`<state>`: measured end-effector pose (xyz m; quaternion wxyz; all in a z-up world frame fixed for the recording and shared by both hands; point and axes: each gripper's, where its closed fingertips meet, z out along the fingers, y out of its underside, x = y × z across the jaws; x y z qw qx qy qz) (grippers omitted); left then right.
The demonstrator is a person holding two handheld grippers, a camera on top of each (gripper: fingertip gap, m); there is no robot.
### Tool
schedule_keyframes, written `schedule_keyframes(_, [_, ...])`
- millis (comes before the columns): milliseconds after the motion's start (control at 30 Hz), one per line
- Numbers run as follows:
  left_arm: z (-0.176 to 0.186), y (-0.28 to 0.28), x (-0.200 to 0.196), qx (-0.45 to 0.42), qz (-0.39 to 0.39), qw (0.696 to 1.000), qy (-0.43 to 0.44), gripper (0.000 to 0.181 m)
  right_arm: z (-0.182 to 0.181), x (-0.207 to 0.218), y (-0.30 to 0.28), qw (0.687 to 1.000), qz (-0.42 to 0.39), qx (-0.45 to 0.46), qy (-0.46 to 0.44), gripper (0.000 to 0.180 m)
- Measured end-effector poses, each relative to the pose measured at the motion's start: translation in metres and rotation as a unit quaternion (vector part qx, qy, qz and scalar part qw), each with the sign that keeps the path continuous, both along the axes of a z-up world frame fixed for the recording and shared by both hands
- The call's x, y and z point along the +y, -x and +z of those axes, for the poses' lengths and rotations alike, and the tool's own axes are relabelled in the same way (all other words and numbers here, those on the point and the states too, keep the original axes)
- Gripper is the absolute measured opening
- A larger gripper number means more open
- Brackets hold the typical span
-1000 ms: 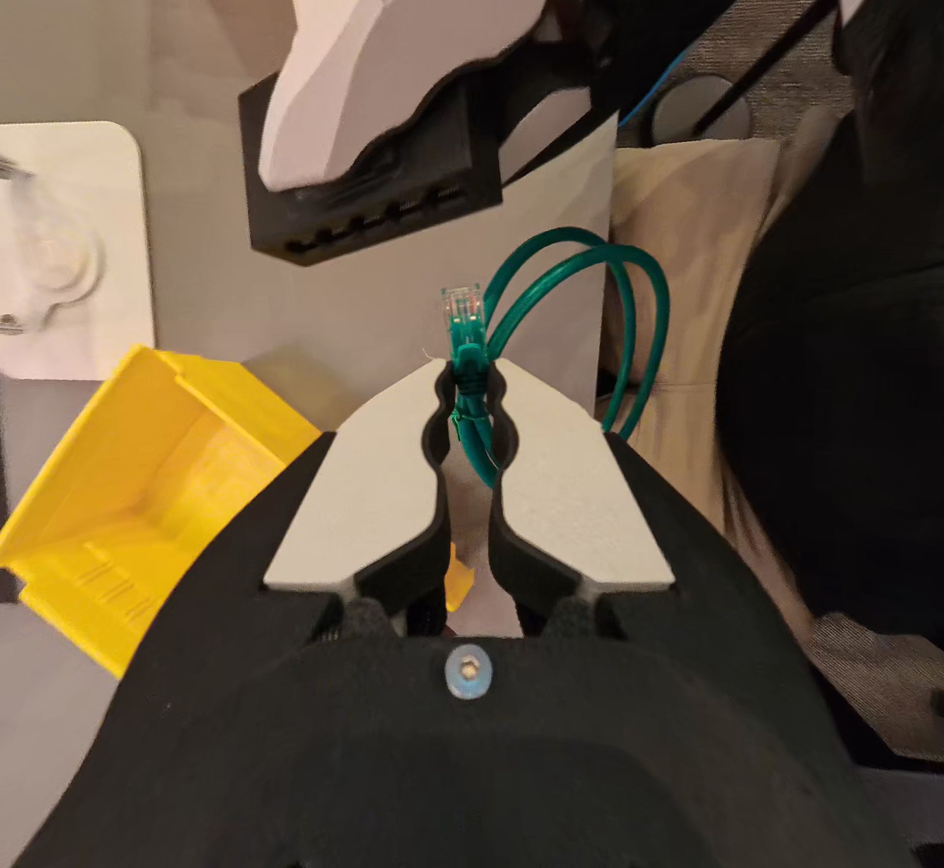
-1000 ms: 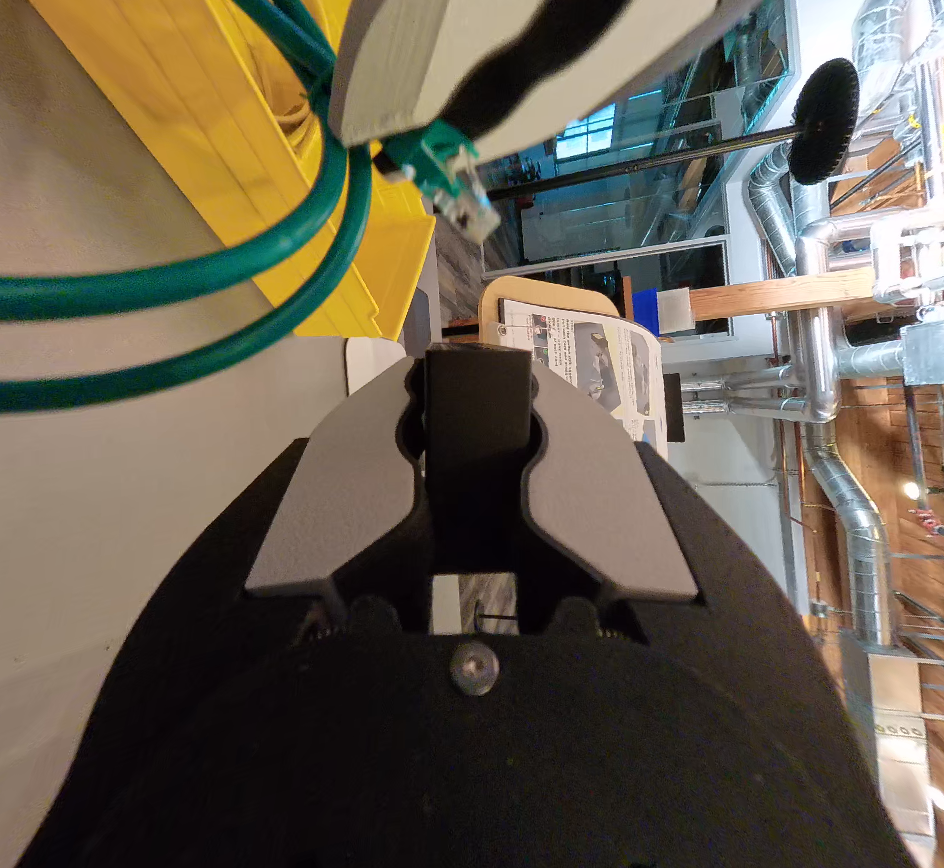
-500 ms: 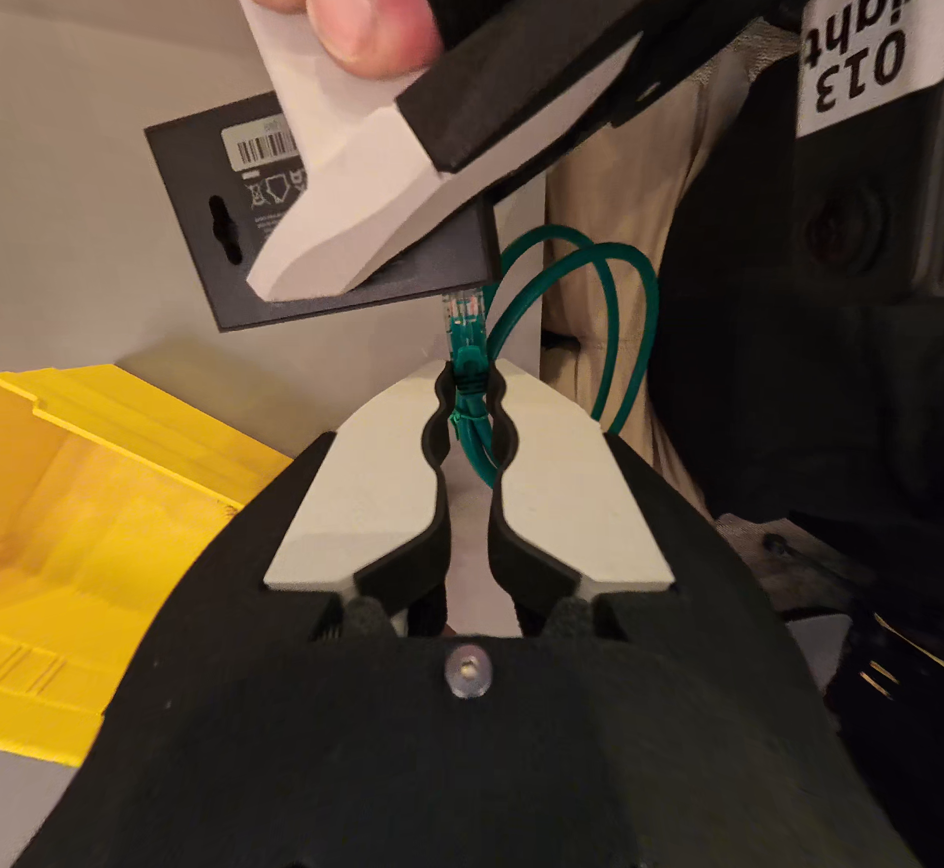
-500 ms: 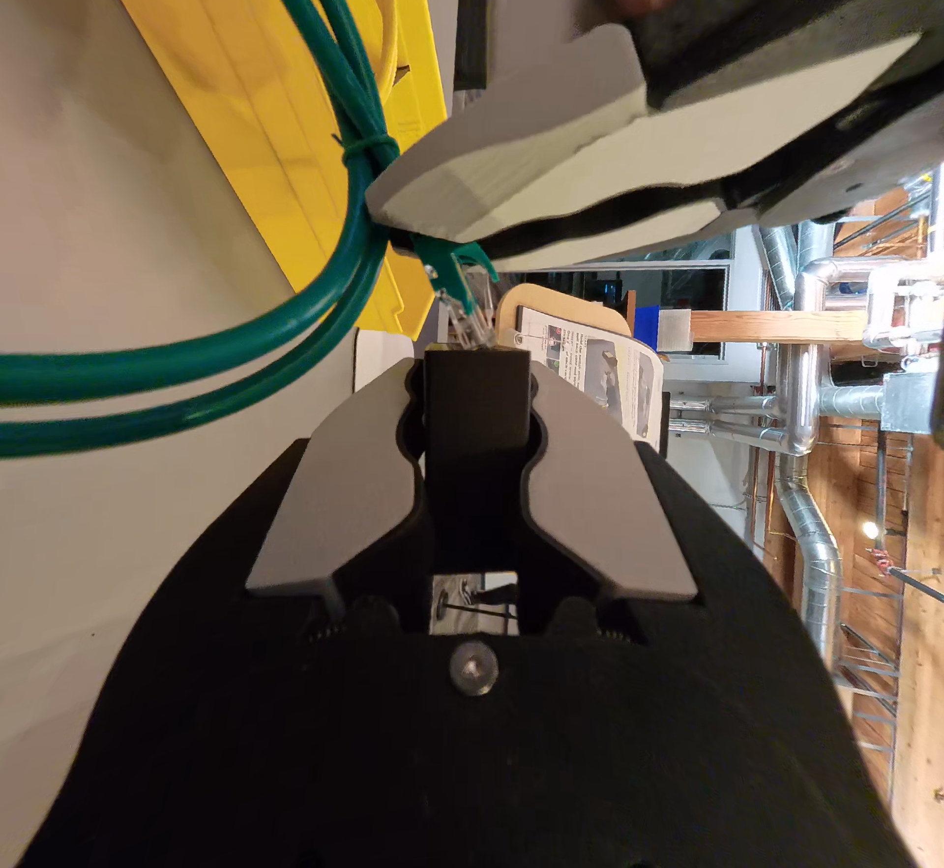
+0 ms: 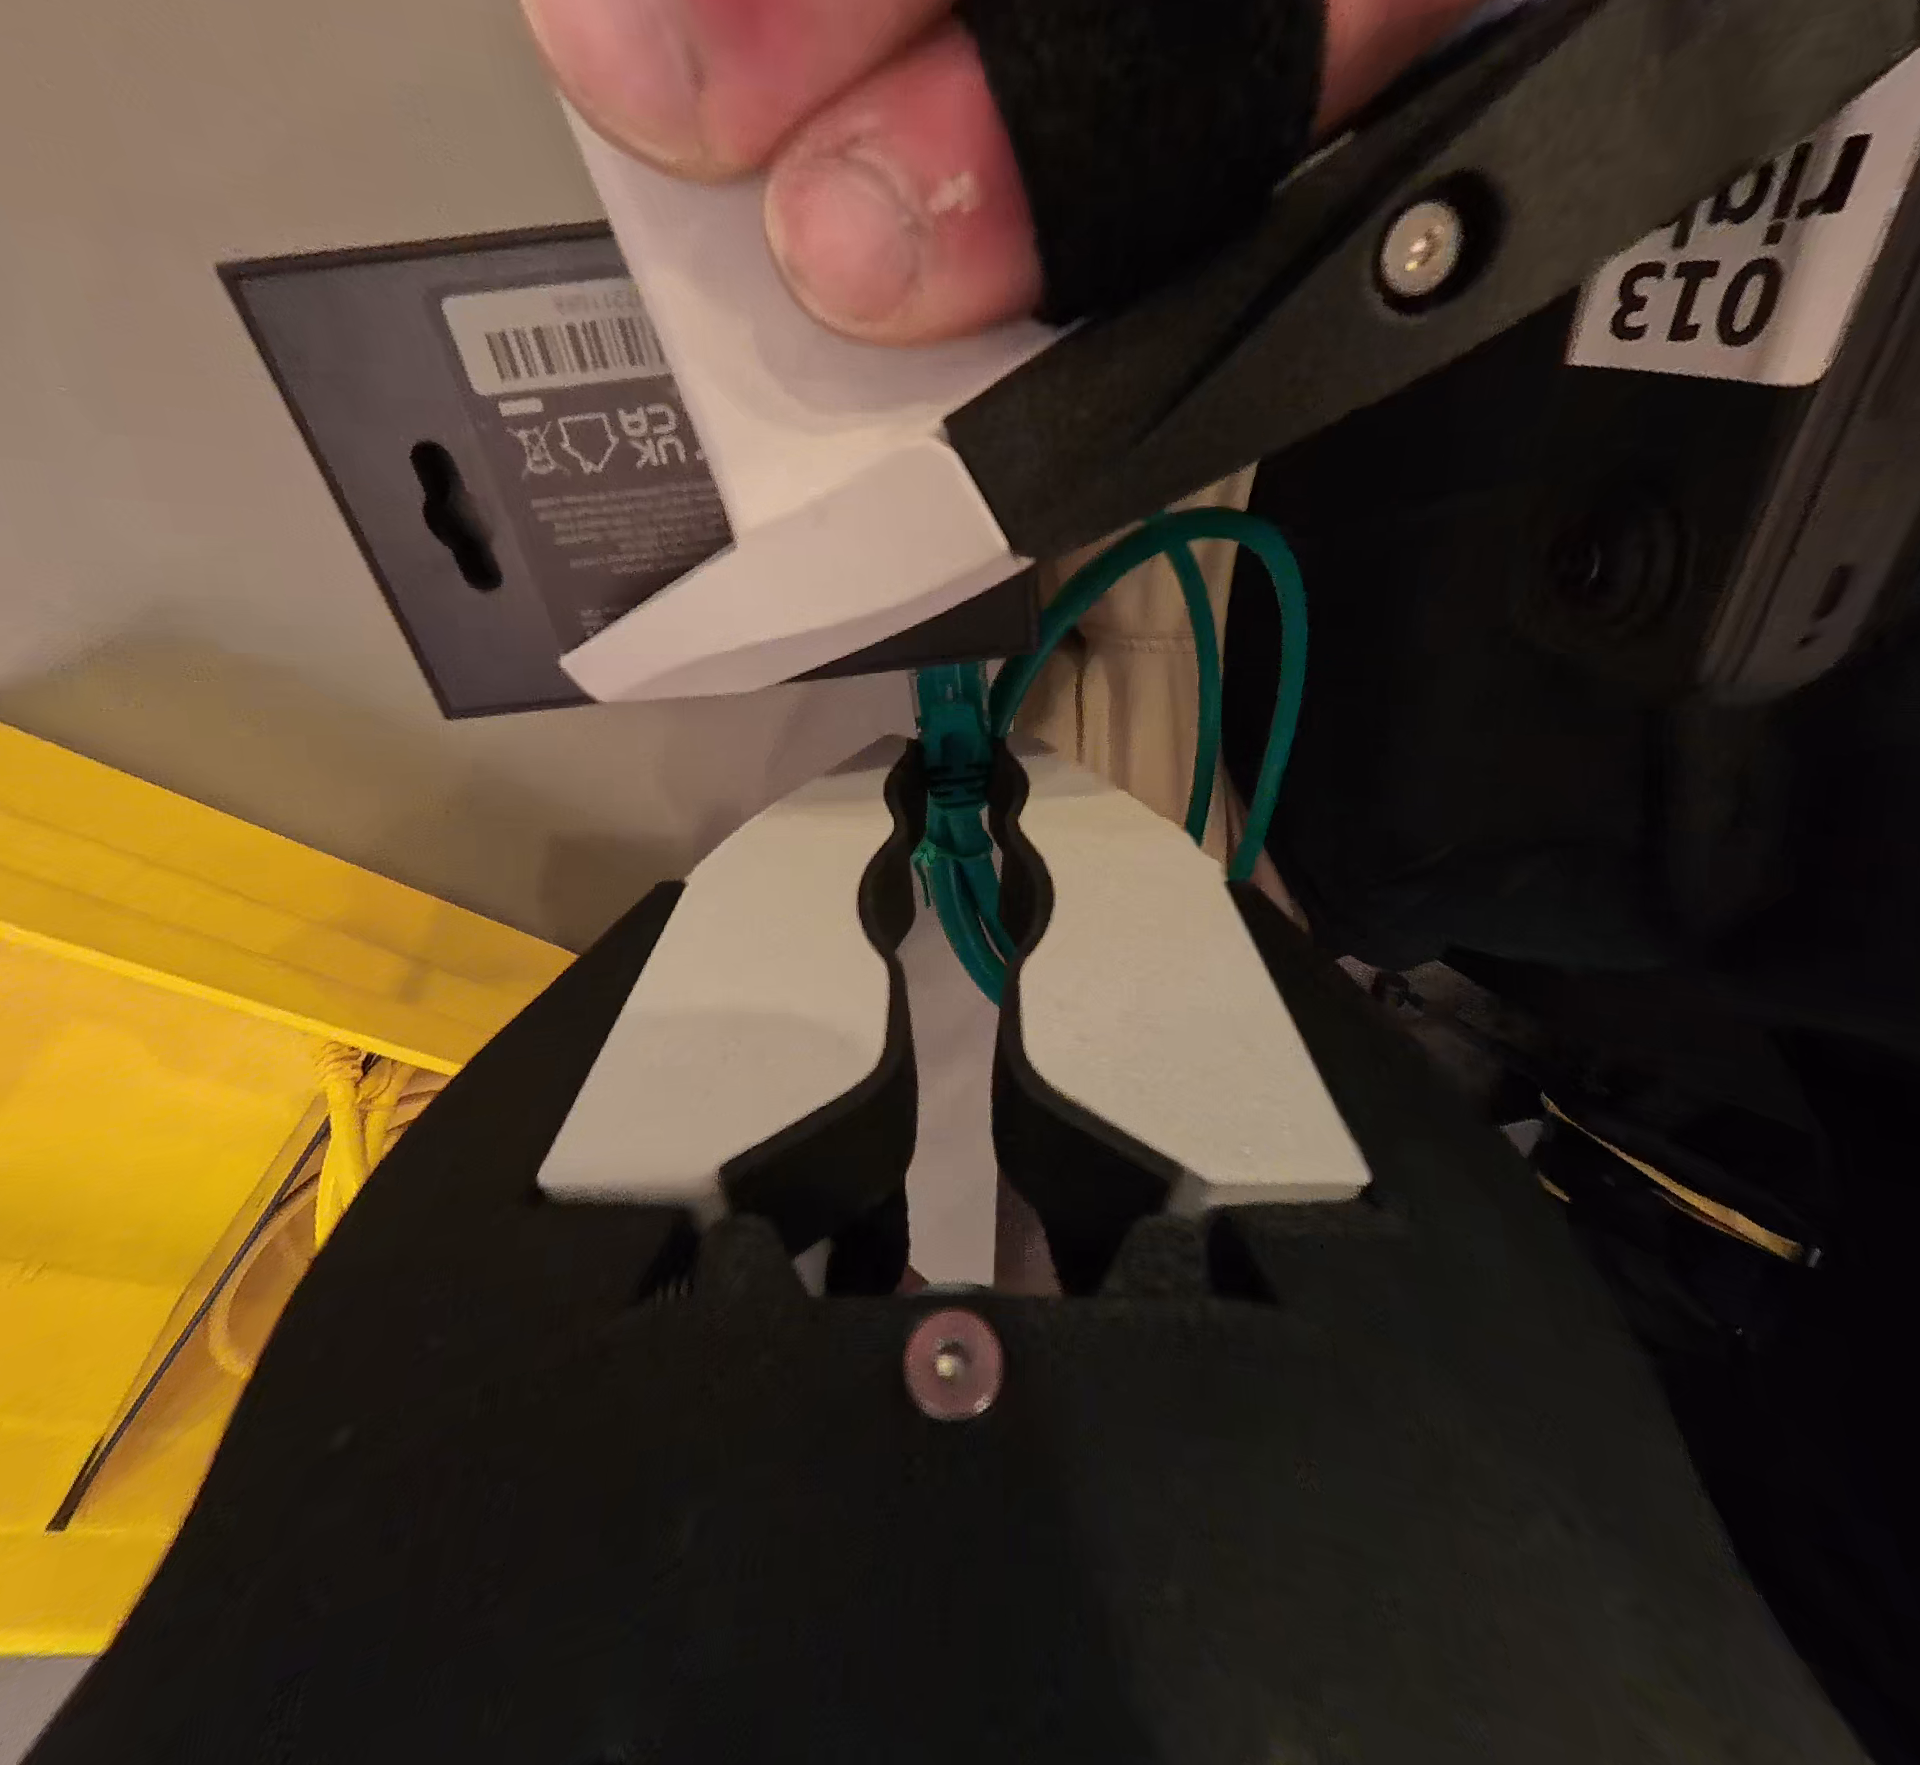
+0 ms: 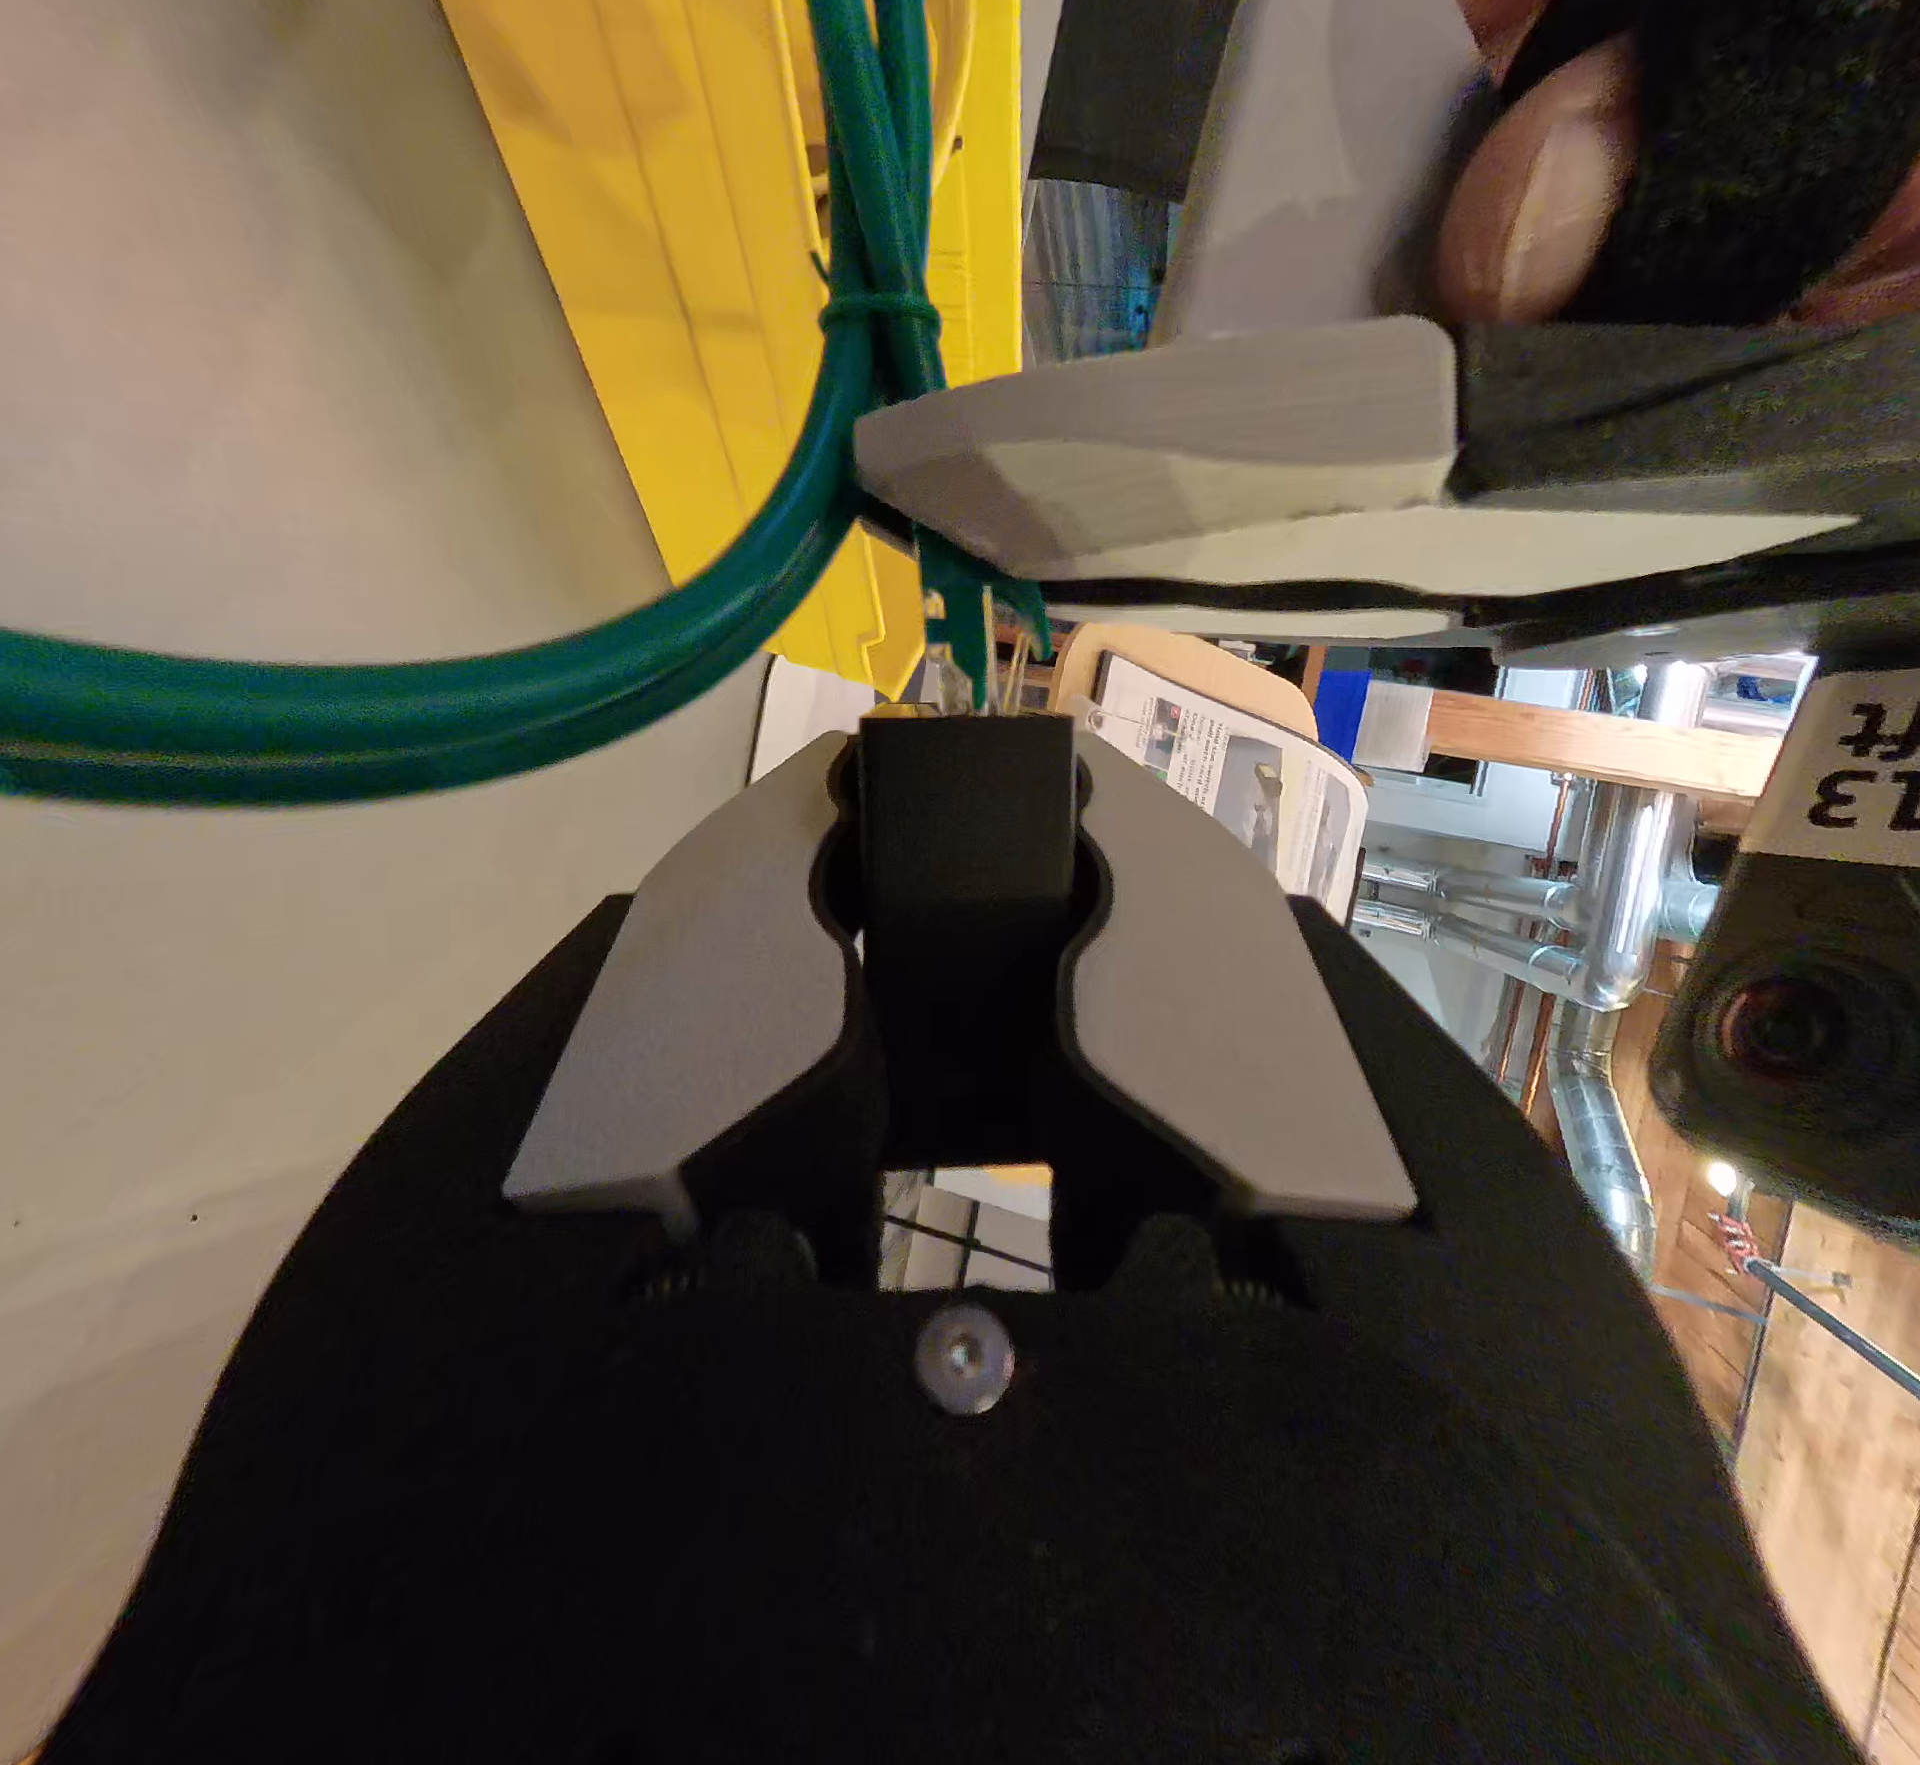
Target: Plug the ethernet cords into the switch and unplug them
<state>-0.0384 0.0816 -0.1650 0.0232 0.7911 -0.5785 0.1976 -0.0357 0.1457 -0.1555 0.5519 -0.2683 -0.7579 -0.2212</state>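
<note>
Flanking yellow bin [image 5: 156,1144], green cord [image 5: 961,780] meeting switch [image 5: 395,468]

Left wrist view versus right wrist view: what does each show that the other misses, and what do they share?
Only the left wrist view shows the flat labelled face of the black switch and coiled yellow cords inside the yellow bin. Only the right wrist view shows the tie bundling the cord and a background of pipes. Both show the left gripper shut on the green ethernet cord, its plug end at the edge of the switch, which the right gripper clamps.
</note>
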Motion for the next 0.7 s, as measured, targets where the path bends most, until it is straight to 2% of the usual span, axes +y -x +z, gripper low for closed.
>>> schedule_keyframes(433, [0.0002, -0.0046, 0.0084, -0.012, 0.021, 0.998, -0.052, 0.009, -0.0008, -0.0003, 0.0005, 0.999, -0.004, 0.023, 0.029, 0.029])
schedule_keyframes(700, [-0.0034, -0.0041, 0.0064, -0.007, 0.015, 0.999, -0.050, 0.010, -0.0048, -0.0035, 0.0026, 0.999, 0.006, 0.019, 0.036, 0.029])
